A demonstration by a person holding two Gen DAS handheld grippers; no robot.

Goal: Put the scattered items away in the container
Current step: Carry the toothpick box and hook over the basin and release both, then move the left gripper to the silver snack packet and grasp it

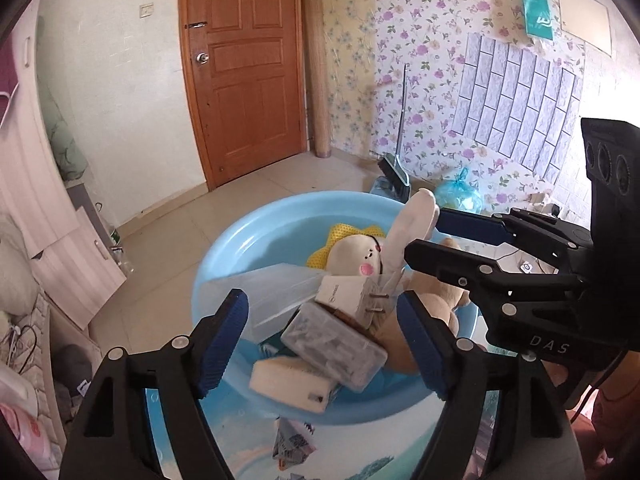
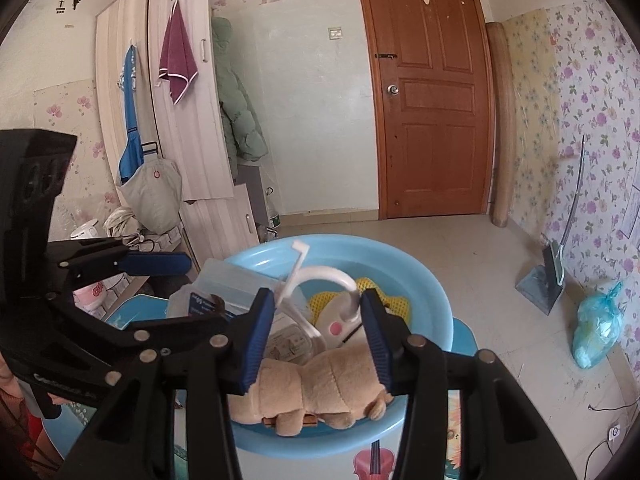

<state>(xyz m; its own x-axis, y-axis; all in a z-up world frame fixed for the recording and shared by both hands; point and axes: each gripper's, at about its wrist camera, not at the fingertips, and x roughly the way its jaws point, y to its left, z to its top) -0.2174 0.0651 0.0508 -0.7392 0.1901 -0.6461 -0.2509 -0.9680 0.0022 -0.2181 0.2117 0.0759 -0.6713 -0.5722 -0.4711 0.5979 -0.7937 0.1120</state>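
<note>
A light blue basin point(image 1: 240, 232) point(image 2: 424, 276) holds a tan plush toy point(image 2: 320, 384), a white doll with pink cheeks point(image 1: 360, 256) on yellow mesh, a clear bag, a white charger point(image 1: 352, 296), a grey translucent box point(image 1: 334, 344) and a cream block point(image 1: 288, 384). My left gripper point(image 1: 320, 300) point(image 2: 208, 292) hangs open over the basin's near side. The grey box lies between its pads, untouched. My right gripper point(image 2: 318, 296) point(image 1: 424, 232) reaches in from the right, shut on a white plastic hook point(image 2: 324, 276) above the doll.
The basin sits on a low table with a colourful printed top point(image 1: 360, 464). A crumpled packet point(image 1: 292, 440) lies on it by the basin's near rim. On the tiled floor to the right are a dustpan point(image 2: 540, 284) and a tied blue bag point(image 2: 596, 328). A wooden door point(image 2: 432, 100) is behind.
</note>
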